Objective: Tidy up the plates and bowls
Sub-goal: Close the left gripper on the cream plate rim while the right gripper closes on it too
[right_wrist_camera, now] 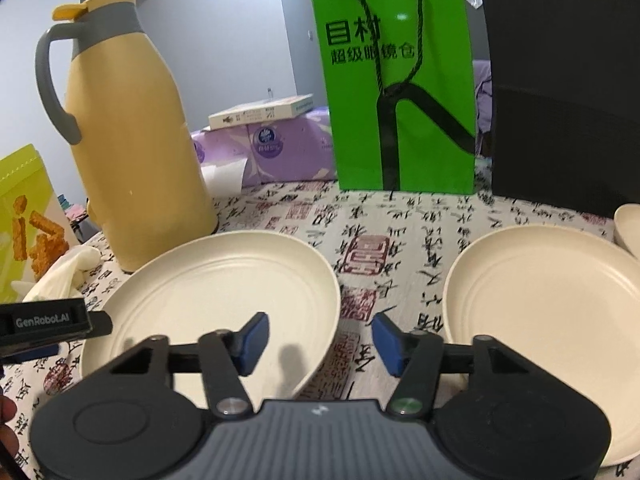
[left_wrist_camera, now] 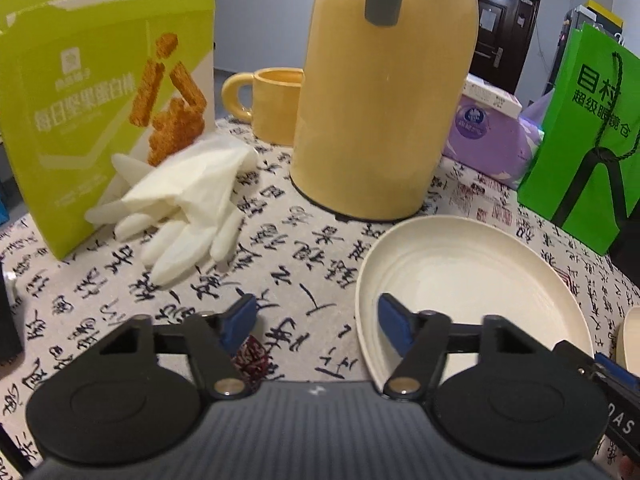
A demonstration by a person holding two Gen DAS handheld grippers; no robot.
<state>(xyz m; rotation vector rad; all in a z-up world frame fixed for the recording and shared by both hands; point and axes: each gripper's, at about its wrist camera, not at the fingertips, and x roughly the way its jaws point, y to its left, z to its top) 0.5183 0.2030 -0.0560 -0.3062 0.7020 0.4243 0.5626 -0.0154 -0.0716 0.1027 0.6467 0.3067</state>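
Two cream plates lie on the calligraphy-print tablecloth. In the right wrist view, one plate (right_wrist_camera: 216, 292) sits left and the other plate (right_wrist_camera: 552, 312) sits right. My right gripper (right_wrist_camera: 320, 338) straddles the right rim of the left plate, one blue pad over the plate and one beyond it, with neither touching. The left wrist view shows the same plate (left_wrist_camera: 460, 280). My left gripper (left_wrist_camera: 318, 320) straddles its left rim, pads apart from it. A cream bowl's edge (right_wrist_camera: 628, 224) shows at the far right.
A tall yellow thermos (left_wrist_camera: 384, 100) and a yellow mug (left_wrist_camera: 272, 100) stand behind the plate. A green snack box (left_wrist_camera: 100, 100) and white gloves (left_wrist_camera: 180, 208) are at the left. A purple tissue pack (right_wrist_camera: 272, 148), a green paper bag (right_wrist_camera: 400, 92) and a black box (right_wrist_camera: 568, 92) line the back.
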